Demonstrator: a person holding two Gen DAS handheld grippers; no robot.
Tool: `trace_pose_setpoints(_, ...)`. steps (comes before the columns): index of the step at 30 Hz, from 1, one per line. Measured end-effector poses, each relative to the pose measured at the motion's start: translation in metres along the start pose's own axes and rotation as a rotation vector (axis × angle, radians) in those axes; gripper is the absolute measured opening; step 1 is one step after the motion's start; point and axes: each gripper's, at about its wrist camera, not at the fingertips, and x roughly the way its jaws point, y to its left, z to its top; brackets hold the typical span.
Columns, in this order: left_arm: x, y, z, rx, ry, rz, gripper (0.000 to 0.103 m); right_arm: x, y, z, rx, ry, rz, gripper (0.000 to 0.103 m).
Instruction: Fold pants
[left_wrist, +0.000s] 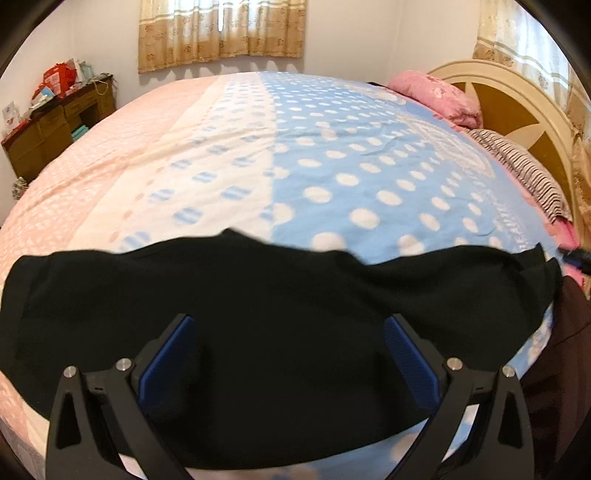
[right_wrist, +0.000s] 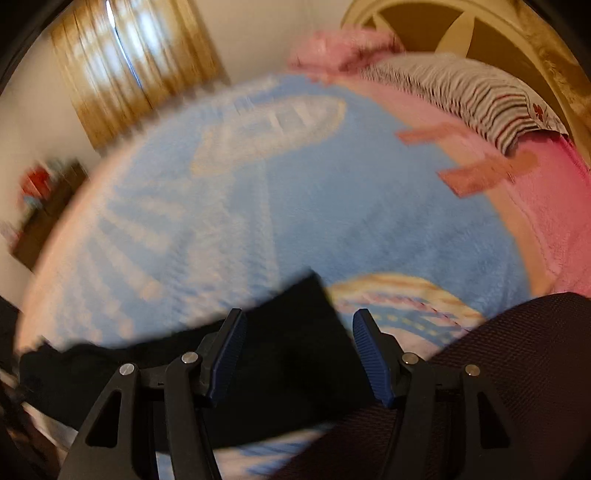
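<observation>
Cataloguing, nearest item first:
Left gripper (left_wrist: 288, 325): fingers (left_wrist: 168, 363) were spread wide apart, holding nothing; both blue pads hung above the dark cloth.
Right gripper (right_wrist: 299, 319): fingers (right_wrist: 371, 356) stood apart, nothing clamped between them; the view was heavily blurred.
Pants (left_wrist: 258, 332): black, laid flat crosswise along the near edge of the bed; the far edge ran uneven with a small peak left of centre. In the right wrist view one squared end of the pants (right_wrist: 288, 332) lay between and just beyond the right fingers.
Dark mesh surface (right_wrist: 517, 369): maroon-black, at lower right of the right wrist view, beside the pants; what it belonged to could not be told.
Bedspread (left_wrist: 332, 166): blue with white dots at centre and right, cream and pink bands at left; covered the whole bed, lightly creased.
Striped pillow (left_wrist: 528, 173): brown-and-white stripes, at the head of the bed, right side.
Pink pillow (left_wrist: 436, 94): lay beyond the striped one, against the headboard.
Headboard (left_wrist: 517, 99): cream frame with brown panels, arched.
Desk (left_wrist: 55, 129): brown wood, far left against the wall, piled with red and mixed items.
Curtains (left_wrist: 221, 33): tan and patterned, on the far wall.
</observation>
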Motion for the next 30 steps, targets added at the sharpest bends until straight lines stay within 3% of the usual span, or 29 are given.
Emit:
trace_pose_setpoints(1,0.001,-0.003,0.002,0.004,0.003,-0.009,0.103,0.007,0.001,-0.004,0.000,0.047,0.029,0.061)
trace_pose_setpoints(3,0.006,-0.010,-0.001,0.022,0.019,-0.005,0.103,0.004,0.003,-0.011,-0.010,0.060,0.033,0.029)
trace_pose_setpoints(4,0.009,-0.013,-0.004,0.036,0.038,-0.001,0.103,-0.002,0.008,-0.013,-0.034,0.048,0.024,0.005)
trace_pose_setpoints(7,0.020,-0.021,-0.009,0.039,0.073,-0.004,0.103,-0.020,0.015,-0.013,-0.058,-0.012,0.037,0.005)
trace_pose_setpoints(10,0.026,-0.025,-0.013,0.035,0.091,0.000,0.103,-0.040,0.025,-0.007,-0.064,-0.077,0.111,0.005)
trace_pose_setpoints(16,0.029,-0.027,-0.016,0.044,0.088,0.029,0.103,-0.112,0.072,0.014,-0.186,-0.333,0.347,0.005)
trace_pose_setpoints(20,0.030,-0.029,-0.017,0.045,0.085,0.042,0.103,-0.149,0.053,0.009,-0.241,-0.535,0.554,0.005)
trace_pose_setpoints(21,0.030,-0.029,-0.018,0.043,0.084,0.042,0.103,-0.145,0.045,0.006,-0.264,-0.532,0.556,0.005)
trace_pose_setpoints(26,0.030,-0.029,-0.019,0.058,0.083,0.043,0.103,-0.059,-0.040,-0.019,-0.215,-0.110,-0.080,0.009)
trace_pose_setpoints(28,0.031,-0.030,-0.019,0.067,0.083,0.048,0.103,-0.062,-0.059,-0.028,-0.167,-0.103,-0.186,0.009)
trace_pose_setpoints(30,0.032,-0.032,-0.019,0.079,0.082,0.057,0.103,-0.074,-0.069,-0.032,-0.100,-0.148,-0.184,0.009)
